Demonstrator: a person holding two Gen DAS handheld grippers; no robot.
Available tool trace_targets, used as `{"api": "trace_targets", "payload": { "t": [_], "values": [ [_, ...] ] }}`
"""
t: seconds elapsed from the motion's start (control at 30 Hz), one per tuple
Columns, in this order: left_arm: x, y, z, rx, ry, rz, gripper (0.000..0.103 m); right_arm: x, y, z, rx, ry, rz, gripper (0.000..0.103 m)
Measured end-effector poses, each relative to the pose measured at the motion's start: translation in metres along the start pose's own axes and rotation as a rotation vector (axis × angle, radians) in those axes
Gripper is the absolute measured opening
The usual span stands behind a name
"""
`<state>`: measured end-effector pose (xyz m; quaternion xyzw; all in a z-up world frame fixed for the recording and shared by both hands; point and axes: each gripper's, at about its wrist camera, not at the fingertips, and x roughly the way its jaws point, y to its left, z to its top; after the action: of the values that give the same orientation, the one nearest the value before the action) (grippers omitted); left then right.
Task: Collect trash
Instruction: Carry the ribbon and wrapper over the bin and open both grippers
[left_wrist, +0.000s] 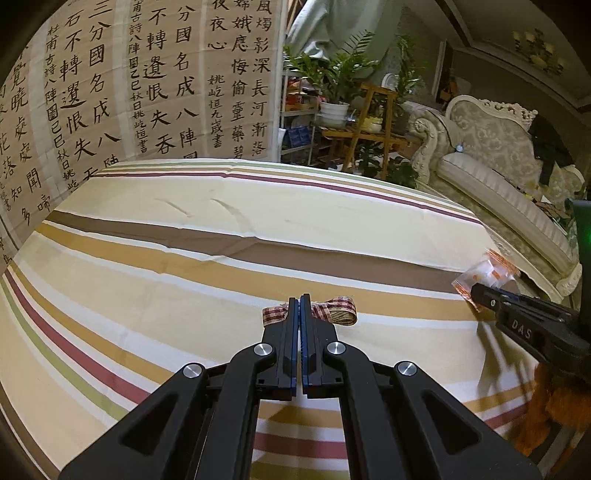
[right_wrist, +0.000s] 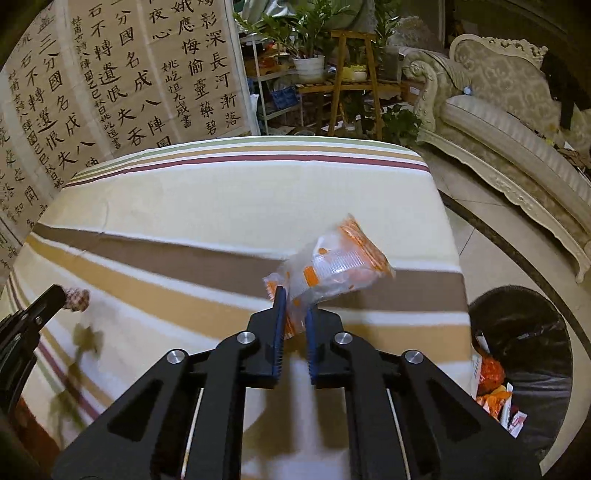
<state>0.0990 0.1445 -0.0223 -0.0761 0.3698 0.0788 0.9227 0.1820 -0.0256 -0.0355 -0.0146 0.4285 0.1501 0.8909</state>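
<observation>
My left gripper (left_wrist: 299, 300) is shut on a red-and-white checkered ribbon scrap (left_wrist: 341, 309) and holds it just above the striped tablecloth (left_wrist: 184, 258). The ribbon also shows at the left edge of the right wrist view (right_wrist: 78, 298). My right gripper (right_wrist: 294, 306) is shut on a clear plastic wrapper with orange print (right_wrist: 332, 264), held above the table's right side. In the left wrist view the wrapper (left_wrist: 487, 275) and the right gripper (left_wrist: 480, 293) appear at the right edge.
A bin lined with a black bag (right_wrist: 532, 362) stands on the floor right of the table, with orange wrappers (right_wrist: 491, 373) in it. A cream sofa (right_wrist: 517, 122) is beyond it. Calligraphy sheets (left_wrist: 110, 92) and plant shelves (left_wrist: 351, 110) stand behind the table.
</observation>
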Motion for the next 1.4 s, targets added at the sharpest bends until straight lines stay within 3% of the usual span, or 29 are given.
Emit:
{"api": "trace_targets", "payload": {
  "t": [0.37, 0.63, 1.03, 1.4],
  "values": [
    [-0.014, -0.041, -0.015, 0.051, 0.004, -0.079, 0.001, -0.051, -0.028, -0.032, 0.036, -0.059, -0.004, 0.007],
    [-0.026, -0.084, -0.024, 0.11, -0.002, -0.152, 0.001, -0.085, -0.068, -0.061, 0.069, -0.092, -0.079, 0.007],
    [-0.034, -0.168, -0.041, 0.242, 0.007, -0.269, 0.001, -0.101, -0.141, -0.102, 0.17, -0.061, -0.17, 0.007],
    [-0.024, -0.229, -0.054, 0.338, 0.02, -0.303, 0.001, -0.102, -0.188, -0.116, 0.23, -0.058, -0.201, 0.007]
  ]
}}
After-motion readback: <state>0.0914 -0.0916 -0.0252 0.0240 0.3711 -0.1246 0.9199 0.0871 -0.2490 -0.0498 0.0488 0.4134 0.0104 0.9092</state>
